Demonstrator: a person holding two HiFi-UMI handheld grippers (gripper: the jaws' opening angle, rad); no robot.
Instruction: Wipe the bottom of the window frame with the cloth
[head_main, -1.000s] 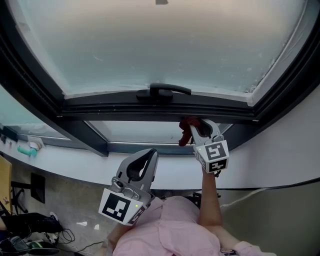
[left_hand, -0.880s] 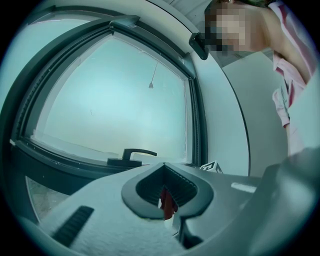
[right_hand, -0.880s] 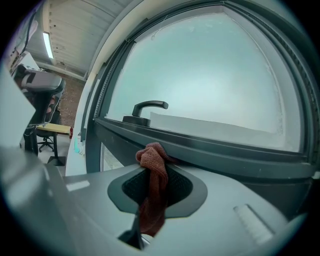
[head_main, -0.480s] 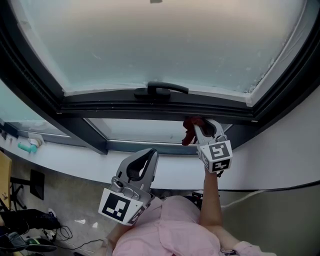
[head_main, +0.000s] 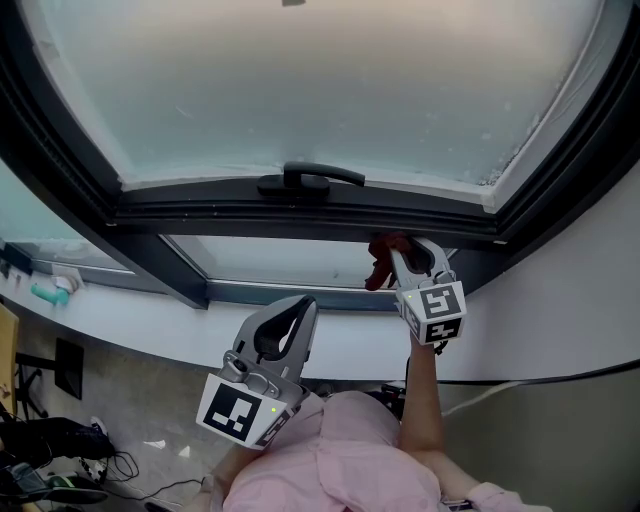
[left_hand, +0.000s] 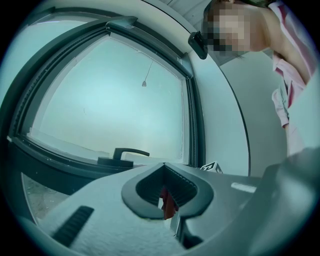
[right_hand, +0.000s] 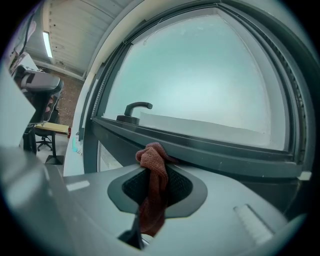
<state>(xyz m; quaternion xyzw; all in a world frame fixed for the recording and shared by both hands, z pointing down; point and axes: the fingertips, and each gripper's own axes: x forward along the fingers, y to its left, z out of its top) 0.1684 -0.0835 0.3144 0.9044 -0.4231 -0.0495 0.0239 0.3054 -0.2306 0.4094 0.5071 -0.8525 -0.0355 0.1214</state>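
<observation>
Cloth (right_hand: 151, 182), clenched in right hand-held gripper (head_main: 399, 253), touches window frame (head_main: 230, 216) right of handle (head_main: 310, 180); left hand-held gripper (head_main: 297, 312) closed.

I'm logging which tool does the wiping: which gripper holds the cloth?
The right gripper, jaws shut on the red cloth at the window frame bottom bar; the left gripper hangs lower, shut and empty.
</observation>
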